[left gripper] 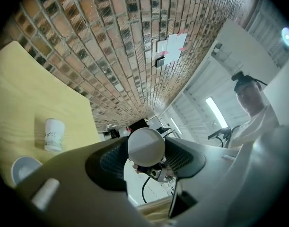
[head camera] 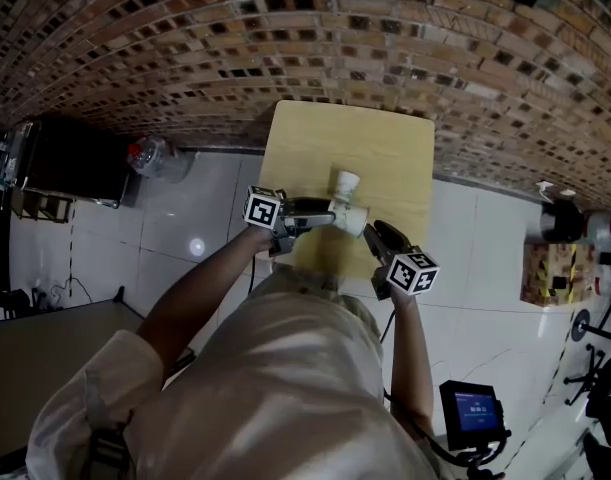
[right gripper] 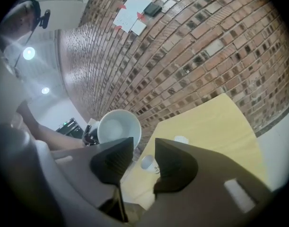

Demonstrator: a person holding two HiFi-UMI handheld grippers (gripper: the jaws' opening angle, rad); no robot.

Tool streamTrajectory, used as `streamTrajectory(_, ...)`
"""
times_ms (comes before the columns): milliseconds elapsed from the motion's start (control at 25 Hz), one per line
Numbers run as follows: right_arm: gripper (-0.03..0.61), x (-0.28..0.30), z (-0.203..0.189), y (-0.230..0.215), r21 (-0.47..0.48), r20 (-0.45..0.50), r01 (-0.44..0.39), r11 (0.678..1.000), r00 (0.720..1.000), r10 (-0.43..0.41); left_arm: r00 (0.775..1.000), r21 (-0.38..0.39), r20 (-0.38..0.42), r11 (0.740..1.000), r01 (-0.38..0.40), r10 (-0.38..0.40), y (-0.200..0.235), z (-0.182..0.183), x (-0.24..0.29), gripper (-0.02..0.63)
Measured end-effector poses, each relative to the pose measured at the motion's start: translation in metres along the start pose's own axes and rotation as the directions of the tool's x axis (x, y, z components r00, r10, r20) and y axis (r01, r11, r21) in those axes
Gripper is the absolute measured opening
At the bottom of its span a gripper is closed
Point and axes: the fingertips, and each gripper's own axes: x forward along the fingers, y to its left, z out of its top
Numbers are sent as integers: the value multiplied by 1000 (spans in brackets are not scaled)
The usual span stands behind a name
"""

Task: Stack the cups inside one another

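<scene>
Holding a white cup [left gripper: 146, 145] sideways, base toward its camera, the left gripper [head camera: 328, 214] is clamped on it over the table [head camera: 395, 148]. The right gripper [right gripper: 143, 146] is at its 4 o'clock, jaws apart, empty. A second cup [head camera: 346, 183] stands upright at 12 o'clock.

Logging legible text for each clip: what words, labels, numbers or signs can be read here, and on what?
Nothing reads clearly enough to quote.
Taped sheets on the brick wall: too small to read.
Dark print on the standing cup: blurred.
Small screen: light lines on blue, too small to read.
</scene>
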Motion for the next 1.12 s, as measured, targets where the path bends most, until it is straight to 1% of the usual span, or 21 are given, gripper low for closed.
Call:
streamTrajectory(80,144,0,0,9,1,1,-38,999,999,38,1000,-2,5,1000,28,-28,-9,2,1,264)
streamTrajectory(160,140,0,0,14,10,9,-63,998,998,63,999,-25,18,999,47,-46,-10,0,-1,263)
streamTrajectory(320,126,-3,1,19,71,44,-99,993,994,96,996,-61,45,994,85,-83,-14,-5,-6,262)
streamTrajectory(440,117,-7,3,24,110,77,-138,984,989,129,990,-71,56,988,134,-130,-24,-6,-8,263)
streamTrajectory(600,101,-9,8,38,125,92,-198,972,978,187,988,-70,34,986,153,-151,-28,-10,-10,262)
streamTrajectory(640,98,-8,8,41,124,88,-204,971,977,194,987,-73,27,985,158,-157,-29,-12,-9,262)
streamTrajectory(760,73,-7,6,47,115,59,-186,976,982,180,985,-96,12,980,175,-175,-31,-21,-6,262)
streamTrajectory(800,65,-6,4,47,113,60,-188,976,981,182,984,-91,12,980,176,-175,-32,-21,-5,262)
streamTrajectory(880,23,-4,2,44,119,71,-192,974,980,184,986,-69,15,983,169,-168,-34,-19,-2,263)
streamTrajectory(960,18,-5,4,42,131,84,-180,975,982,170,989,-56,21,988,146,-145,-31,-18,-2,249)
streamTrajectory(1040,17,-9,9,40,145,101,-174,974,982,161,994,-35,25,994,107,-106,-26,-17,-3,255)
streamTrajectory(1120,12,-12,14,39,144,106,-169,975,982,154,999,5,24,999,48,-48,-16,-16,-4,255)
